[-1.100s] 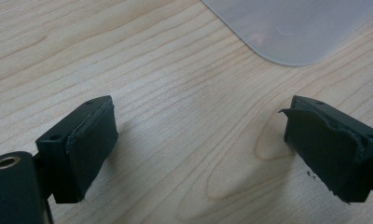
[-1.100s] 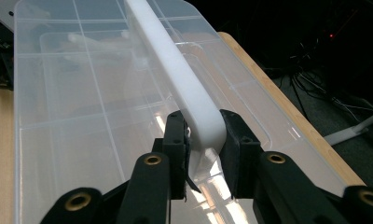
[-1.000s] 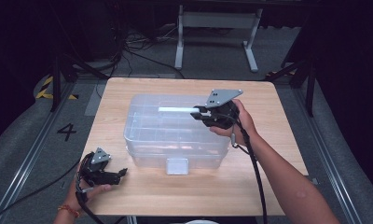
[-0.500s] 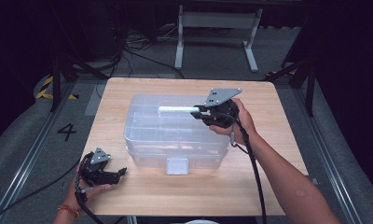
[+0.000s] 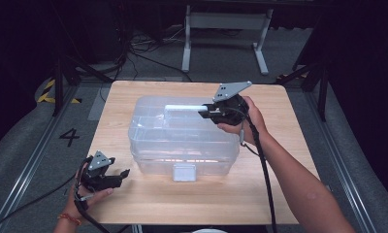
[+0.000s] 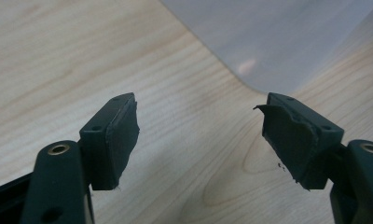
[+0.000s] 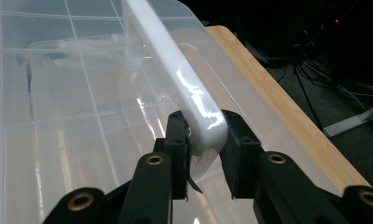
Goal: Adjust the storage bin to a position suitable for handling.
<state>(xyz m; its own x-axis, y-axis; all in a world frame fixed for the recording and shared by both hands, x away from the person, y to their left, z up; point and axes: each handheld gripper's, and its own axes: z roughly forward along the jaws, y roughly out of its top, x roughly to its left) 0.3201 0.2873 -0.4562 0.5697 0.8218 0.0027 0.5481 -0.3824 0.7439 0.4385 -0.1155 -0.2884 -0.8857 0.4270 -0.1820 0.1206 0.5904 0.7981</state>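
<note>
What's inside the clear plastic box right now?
Through the clear plastic box only moulded divider compartments show, seemingly empty. The white handle, clamped by the right gripper, and lid glare cover part of the interior.

Our two black tongs, left tongs (image 5: 120,174) and right tongs (image 5: 205,112), each topped by a grey three-cornered plate with small holes, brass-coloured screws at the jaw joints, dark pads frayed at their edges, thick black cables trailing back, an orange band on our left wrist (image 5: 69,218), bare forearms

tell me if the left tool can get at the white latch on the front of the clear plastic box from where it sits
Probably yes: the left tool, jaws apart with nothing between them after closing somewhat, sits beside the clear plastic box, with bare wooden table between it and the white latch.
</note>
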